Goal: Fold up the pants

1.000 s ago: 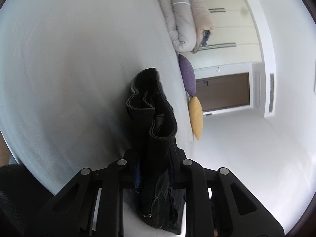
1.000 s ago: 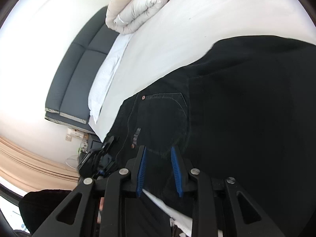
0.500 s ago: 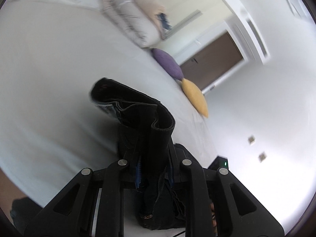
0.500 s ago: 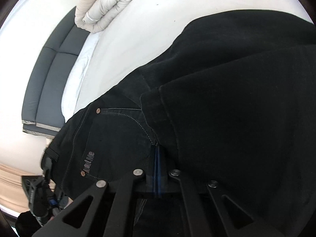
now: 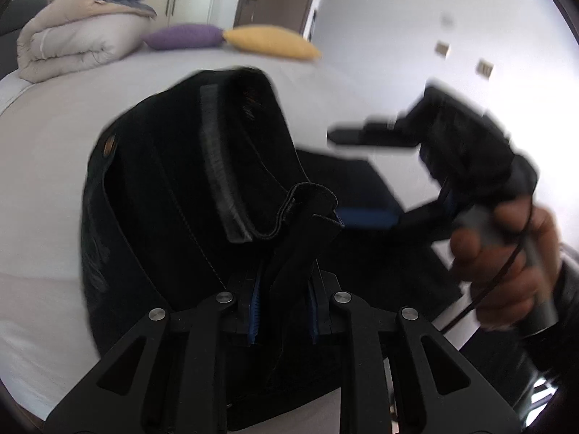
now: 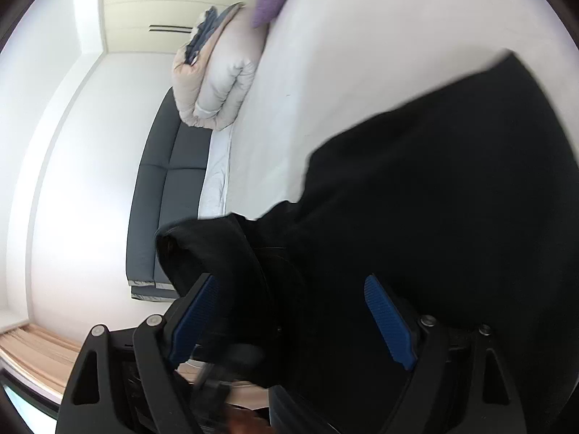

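Left tool (image 5: 284,307) is clenched on a bunched fold of the black pants (image 5: 188,195), which rise from the white bed (image 5: 43,166) near its front edge. Right tool (image 6: 293,311) is released, its blue pads (image 6: 385,322) spread wide with the pants' cloth lying between them. A rolled duvet (image 5: 72,47), a purple pillow (image 5: 181,36) and a yellow pillow (image 5: 271,41) sit along the bed's far edge.
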A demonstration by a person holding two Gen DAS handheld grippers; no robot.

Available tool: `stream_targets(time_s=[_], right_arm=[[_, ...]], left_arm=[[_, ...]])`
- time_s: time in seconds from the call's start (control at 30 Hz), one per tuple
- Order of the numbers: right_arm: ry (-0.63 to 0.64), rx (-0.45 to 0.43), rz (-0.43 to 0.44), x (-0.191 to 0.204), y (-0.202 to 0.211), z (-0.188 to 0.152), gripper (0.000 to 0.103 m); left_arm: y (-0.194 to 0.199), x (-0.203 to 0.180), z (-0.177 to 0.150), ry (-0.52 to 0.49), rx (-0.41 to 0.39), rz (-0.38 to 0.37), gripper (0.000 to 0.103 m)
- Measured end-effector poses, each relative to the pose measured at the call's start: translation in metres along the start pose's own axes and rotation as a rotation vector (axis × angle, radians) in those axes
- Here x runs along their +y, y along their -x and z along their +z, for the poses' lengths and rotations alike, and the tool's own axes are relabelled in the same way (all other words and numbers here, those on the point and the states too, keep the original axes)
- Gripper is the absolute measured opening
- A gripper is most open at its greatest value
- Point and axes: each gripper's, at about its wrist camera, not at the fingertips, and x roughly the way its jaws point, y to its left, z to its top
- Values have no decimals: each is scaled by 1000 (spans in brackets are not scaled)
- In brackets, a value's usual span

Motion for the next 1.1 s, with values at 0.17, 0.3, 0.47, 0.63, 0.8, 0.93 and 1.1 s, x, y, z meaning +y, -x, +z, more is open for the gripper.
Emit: stream_targets(time_s=[0.17,0.3,0.47,0.63,0.8,0.93,1.1], right_arm=[[32,31,-34,2,-8,-2,84],[82,89,-83,14,-19,3,84],[115,123,-95,17,-25,2,86],[160,139,-140,30,-29,2,85],[184,161,-253,30,-46,7,47],[216,146,-262,29,-44,7,22],[240,122,-265,29,-41,7,14]], left_arm=[[-15,-35,-14,-141,30,103,18],[-11,-63,-22,-268,7,161,18],[-14,-86,-42,-392,7,200,18],[-17,-102,-53,-489,-6,243,18],[-18,-114,-73,-524,-8,249,18],[-22,-111,-75,-465,0,212,18],[-19,-115,-75,-456,-5,197,18]])
